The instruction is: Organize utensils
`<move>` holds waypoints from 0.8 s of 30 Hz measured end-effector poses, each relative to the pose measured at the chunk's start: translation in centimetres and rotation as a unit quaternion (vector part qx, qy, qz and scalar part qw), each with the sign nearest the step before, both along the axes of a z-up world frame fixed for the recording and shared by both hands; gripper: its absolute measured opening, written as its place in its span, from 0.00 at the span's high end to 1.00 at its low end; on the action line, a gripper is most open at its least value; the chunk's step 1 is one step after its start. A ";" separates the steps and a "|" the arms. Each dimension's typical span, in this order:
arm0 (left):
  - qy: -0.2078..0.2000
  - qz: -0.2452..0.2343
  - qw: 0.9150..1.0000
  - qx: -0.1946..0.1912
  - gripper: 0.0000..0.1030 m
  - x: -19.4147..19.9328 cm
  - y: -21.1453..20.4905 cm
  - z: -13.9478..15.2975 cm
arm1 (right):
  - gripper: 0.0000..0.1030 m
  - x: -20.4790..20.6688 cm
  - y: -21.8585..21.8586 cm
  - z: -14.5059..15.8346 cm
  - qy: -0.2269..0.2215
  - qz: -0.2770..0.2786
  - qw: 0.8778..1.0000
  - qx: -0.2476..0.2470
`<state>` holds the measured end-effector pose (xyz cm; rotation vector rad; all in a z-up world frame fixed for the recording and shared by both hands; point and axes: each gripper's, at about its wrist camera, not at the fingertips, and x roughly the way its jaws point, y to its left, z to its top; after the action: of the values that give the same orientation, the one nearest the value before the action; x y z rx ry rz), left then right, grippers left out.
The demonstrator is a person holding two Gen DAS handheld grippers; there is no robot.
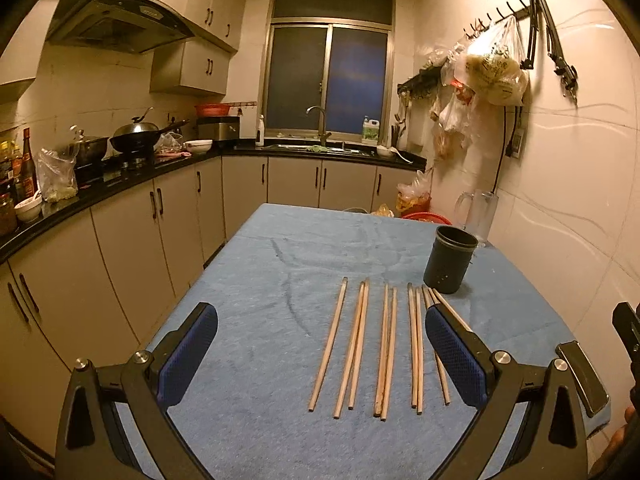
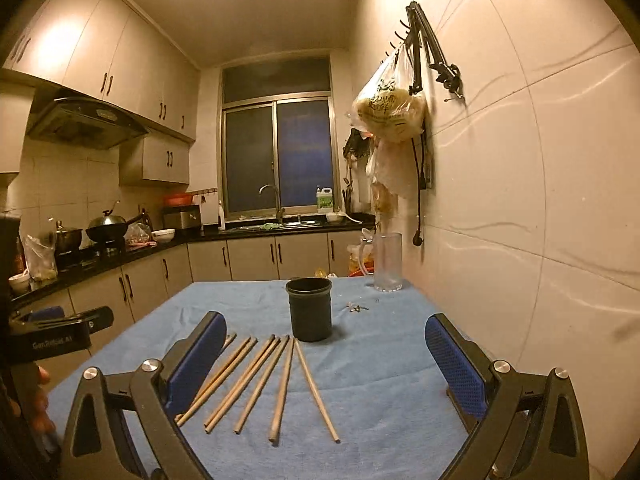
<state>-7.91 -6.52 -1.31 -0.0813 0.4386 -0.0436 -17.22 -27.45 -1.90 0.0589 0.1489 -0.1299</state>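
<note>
Chopsticks (image 1: pixel 384 344) lie loose in a rough row on the blue cloth of the bench (image 1: pixel 260 264), none in the holder yet; long axes run away from both cameras, near ends toward the person, far ends toward the dark holder cup (image 1: pixel 450 259); the rightmost sticks splay and cross a little at their far ends, just short of the cup's base.

Cup stands upright, mouth open, beyond the right end of the row; from the right wrist view it sits nearly dead ahead, the sticks fanning out low and left of centre.

Left gripper (image 1: pixel 320 356): jaws wide apart, holding nothing; most of the row lies between and ahead of the pads, the right pad overlapping the splayed sticks; so the sticks lie lengthwise to the jaws' closing line, a fair lie for pinching across one.

Right gripper (image 2: pixel 324 364): jaws equally wide, empty; rightmost sticks fall inside its span, cup straight ahead; judged the nearer hand for the cup-side sticks.

Glass pitcher (image 2: pixel 386 262) stands behind the cup near the wall, well apart from the sticks.
</note>
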 end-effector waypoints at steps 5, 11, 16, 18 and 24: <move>0.000 0.007 1.000 -0.003 0.00 -0.5 0.4 -0.6 | 0.02 -0.3 0.3 -0.2 0.002 -0.003 1.000 -0.001; -0.001 0.009 1.000 0.000 0.00 -0.9 0.5 -1.1 | 0.02 -0.5 0.1 -0.2 0.001 -0.009 1.000 0.004; -0.002 0.009 1.000 0.000 0.00 -1.1 0.6 -1.2 | 0.02 -0.6 0.1 -0.3 0.002 -0.011 1.000 0.007; -0.004 0.008 1.000 0.001 0.00 -1.2 0.6 -1.1 | 0.02 -0.7 0.1 -0.3 0.004 -0.010 1.000 0.011; -0.006 0.006 1.000 0.003 0.00 -1.5 0.5 -1.2 | 0.02 -0.8 0.2 -0.1 0.008 -0.009 1.000 0.012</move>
<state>-9.41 -6.07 -2.49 -0.0784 0.4261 -0.0303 -18.07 -27.28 -2.04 0.0825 0.1663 -0.1475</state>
